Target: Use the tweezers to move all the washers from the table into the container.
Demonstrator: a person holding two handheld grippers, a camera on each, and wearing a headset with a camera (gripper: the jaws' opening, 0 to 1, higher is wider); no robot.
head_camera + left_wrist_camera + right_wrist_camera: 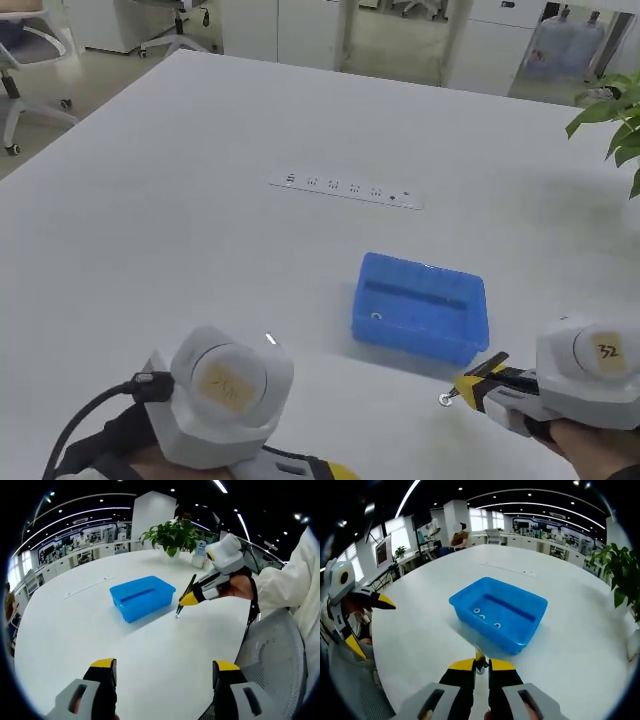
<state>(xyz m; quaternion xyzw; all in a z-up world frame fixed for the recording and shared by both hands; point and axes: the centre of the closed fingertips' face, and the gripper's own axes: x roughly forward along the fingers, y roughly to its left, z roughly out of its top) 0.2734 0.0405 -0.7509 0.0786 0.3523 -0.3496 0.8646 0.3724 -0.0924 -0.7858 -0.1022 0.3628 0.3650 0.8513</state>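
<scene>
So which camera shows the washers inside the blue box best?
The right gripper view: it looks into the box, three washers clear. The head view catches one faint washer; the left gripper view gets the box's side.

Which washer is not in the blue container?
The washer at the tip of the tweezers, outside the container; the other three washers lie inside it.

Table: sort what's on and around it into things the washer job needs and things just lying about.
Job: tweezers in the right claw; washer at their tip; blue container; three washers inside it.
Lying about: power strip; plant.
</scene>
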